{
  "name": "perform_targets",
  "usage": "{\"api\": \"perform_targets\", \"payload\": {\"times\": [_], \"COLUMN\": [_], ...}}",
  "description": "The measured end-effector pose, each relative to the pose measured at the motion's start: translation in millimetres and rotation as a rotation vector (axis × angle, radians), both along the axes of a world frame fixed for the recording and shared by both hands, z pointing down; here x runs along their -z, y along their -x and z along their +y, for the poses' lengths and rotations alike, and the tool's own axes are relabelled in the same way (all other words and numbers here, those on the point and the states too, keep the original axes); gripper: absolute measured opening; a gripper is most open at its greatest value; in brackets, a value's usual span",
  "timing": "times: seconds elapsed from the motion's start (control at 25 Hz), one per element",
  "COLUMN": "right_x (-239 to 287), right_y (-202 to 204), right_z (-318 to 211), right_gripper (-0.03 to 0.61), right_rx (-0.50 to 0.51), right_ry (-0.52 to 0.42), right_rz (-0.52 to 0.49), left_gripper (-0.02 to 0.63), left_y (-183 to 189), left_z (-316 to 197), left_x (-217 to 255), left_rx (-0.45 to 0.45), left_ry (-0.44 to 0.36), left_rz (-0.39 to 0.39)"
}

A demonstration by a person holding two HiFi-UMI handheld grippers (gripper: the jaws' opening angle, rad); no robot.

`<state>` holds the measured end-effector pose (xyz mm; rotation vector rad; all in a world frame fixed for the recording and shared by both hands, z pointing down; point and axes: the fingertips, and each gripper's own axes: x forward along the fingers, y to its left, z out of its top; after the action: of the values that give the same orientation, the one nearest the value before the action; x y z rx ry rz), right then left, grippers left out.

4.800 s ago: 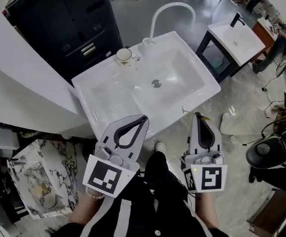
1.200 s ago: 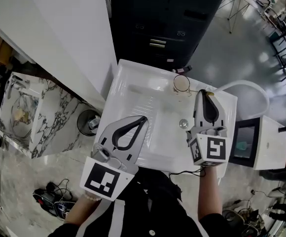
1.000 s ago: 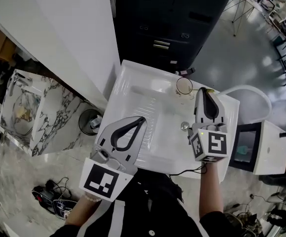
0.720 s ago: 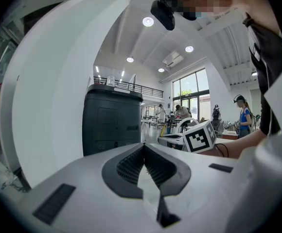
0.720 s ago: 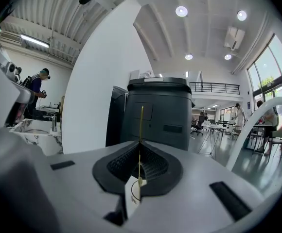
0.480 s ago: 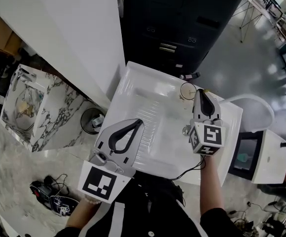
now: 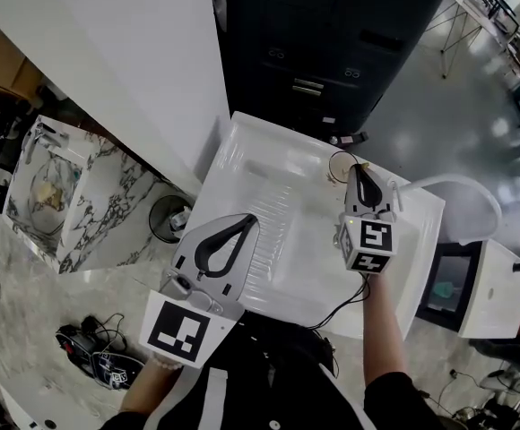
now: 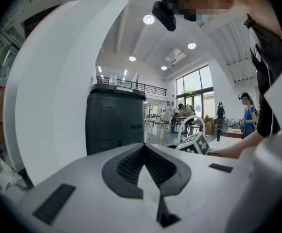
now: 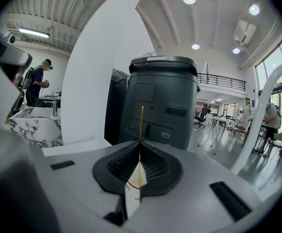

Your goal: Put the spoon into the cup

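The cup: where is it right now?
In the head view, the small round white cup sits at the white sink's far rim, just left of the right tongs' tip.

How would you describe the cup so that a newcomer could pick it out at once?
Find the white sink unit in front of the dark cabinet; on its far rim, near the curved white faucet, stands the cup. It is the only small round open vessel there, just off the tip of the right hand-held gripper, which is shut on the thin gold spoon.
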<state>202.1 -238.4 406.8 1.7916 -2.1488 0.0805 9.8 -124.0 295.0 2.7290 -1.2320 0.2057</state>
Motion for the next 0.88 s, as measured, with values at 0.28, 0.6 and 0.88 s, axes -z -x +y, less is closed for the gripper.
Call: {"api": "perform_targets", "payload": {"times": [0.28,0.6,0.88], "right_x": [-24.9,-48.5,-59.0], "right_y": [4.2,4.8,4.2], "right_z": [-2.7,-5.0,-12.7], "right_gripper": [0.008,0.008,0.008], "right_rx": [0.007,0.02,0.046], "right_ry": [0.07,0.108,0.128], "right_rz": [0.024,0.063,0.103], "left_gripper": [0.0,0.0,0.0], "left_y": [3.7,8.2,4.4], "left_z": [1.1,4.6,2.5], "left_x": [-1.8,-7.6,-8.2], "left_rx": [0.012,0.03,0.041], "left_ry": [0.003,0.012,0.022], "left_rz": [-0.007,-0.015,-0.028]}}
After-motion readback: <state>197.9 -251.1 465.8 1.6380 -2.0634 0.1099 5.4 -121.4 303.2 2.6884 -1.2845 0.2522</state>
